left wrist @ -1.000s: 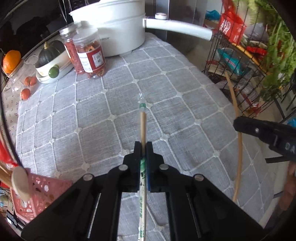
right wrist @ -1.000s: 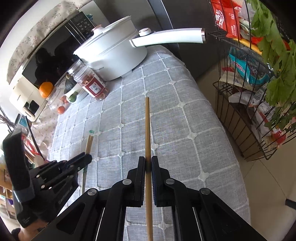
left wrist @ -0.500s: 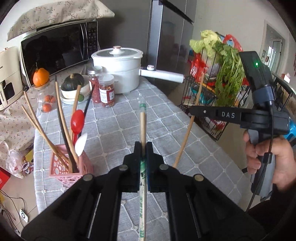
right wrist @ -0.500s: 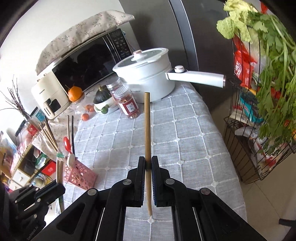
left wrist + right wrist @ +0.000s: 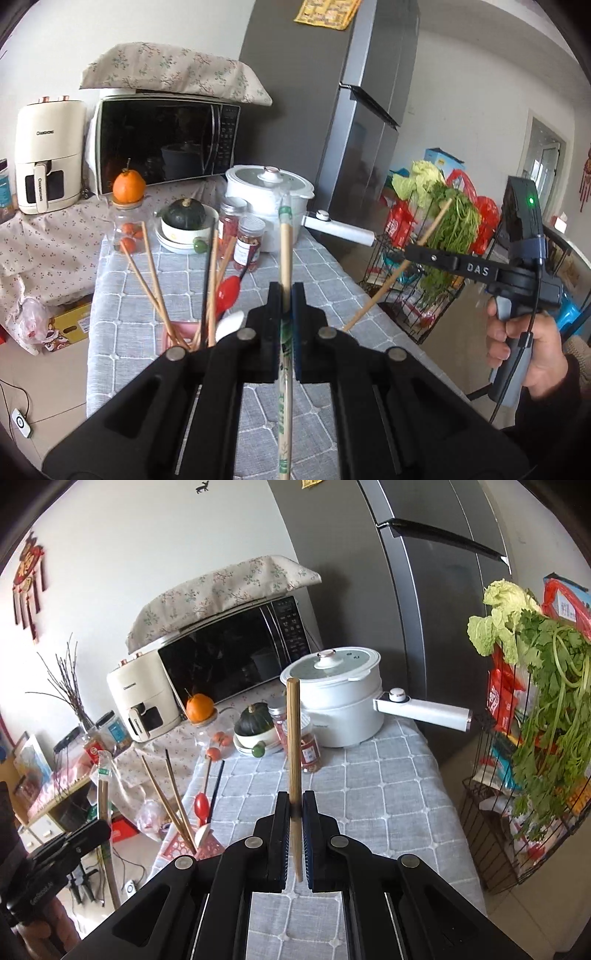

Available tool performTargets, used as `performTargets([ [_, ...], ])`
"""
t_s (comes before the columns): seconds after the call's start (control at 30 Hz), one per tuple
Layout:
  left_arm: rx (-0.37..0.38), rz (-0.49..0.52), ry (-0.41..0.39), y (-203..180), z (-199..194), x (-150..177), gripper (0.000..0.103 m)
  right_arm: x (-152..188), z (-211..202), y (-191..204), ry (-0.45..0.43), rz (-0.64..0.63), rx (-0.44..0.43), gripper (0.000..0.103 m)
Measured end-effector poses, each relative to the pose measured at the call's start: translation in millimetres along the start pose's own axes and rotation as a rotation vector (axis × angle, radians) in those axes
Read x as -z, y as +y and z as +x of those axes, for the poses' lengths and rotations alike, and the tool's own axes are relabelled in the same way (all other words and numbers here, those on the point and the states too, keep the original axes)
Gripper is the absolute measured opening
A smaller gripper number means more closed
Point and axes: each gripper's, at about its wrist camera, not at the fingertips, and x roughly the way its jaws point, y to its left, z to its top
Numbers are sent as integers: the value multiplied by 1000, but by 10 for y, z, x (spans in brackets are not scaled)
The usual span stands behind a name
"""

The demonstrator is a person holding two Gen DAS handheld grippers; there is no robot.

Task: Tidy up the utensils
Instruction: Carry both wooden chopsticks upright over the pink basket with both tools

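Observation:
My left gripper (image 5: 284, 295) is shut on a pair of wrapped chopsticks (image 5: 284, 254) with a green-printed sleeve, held above the grey quilted table (image 5: 332, 273). My right gripper (image 5: 293, 806) is shut on a bare wooden chopstick (image 5: 293, 738), standing nearly upright. In the left wrist view the right gripper (image 5: 410, 254) holds that chopstick (image 5: 384, 291) slanted at the right. A pink utensil basket (image 5: 207, 847) at the table's left edge holds several chopsticks, a red spoon (image 5: 202, 805) and a white spoon; it also shows in the left wrist view (image 5: 177, 332), just beyond my left fingers.
At the table's far end stand a white pot (image 5: 340, 709) with a long handle (image 5: 424, 710), two spice jars (image 5: 249, 243), a bowl with a dark squash (image 5: 184, 218) and a jar topped by an orange (image 5: 127, 186). A wire rack with greens (image 5: 535, 738) stands at the right.
Both grippers have lifted and tilted up from facing the tabletop, still holding their chopsticks. The pink basket now lies closer under my left gripper.

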Motion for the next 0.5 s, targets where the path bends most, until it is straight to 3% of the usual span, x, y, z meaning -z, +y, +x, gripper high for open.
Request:
performTargets([
  [0.17, -52, -63, -98, 235, -36, -80, 6, -32, -80, 102, -26, 7, -39, 7],
  [0.33, -121, -60, -261, 391, 35, -83, 6, -25, -52, 201, -23, 4, -57, 7],
  [0.5, -215, -68, -304, 574, 325, -14, 6, -2, 36, 265, -4, 13, -69, 7],
])
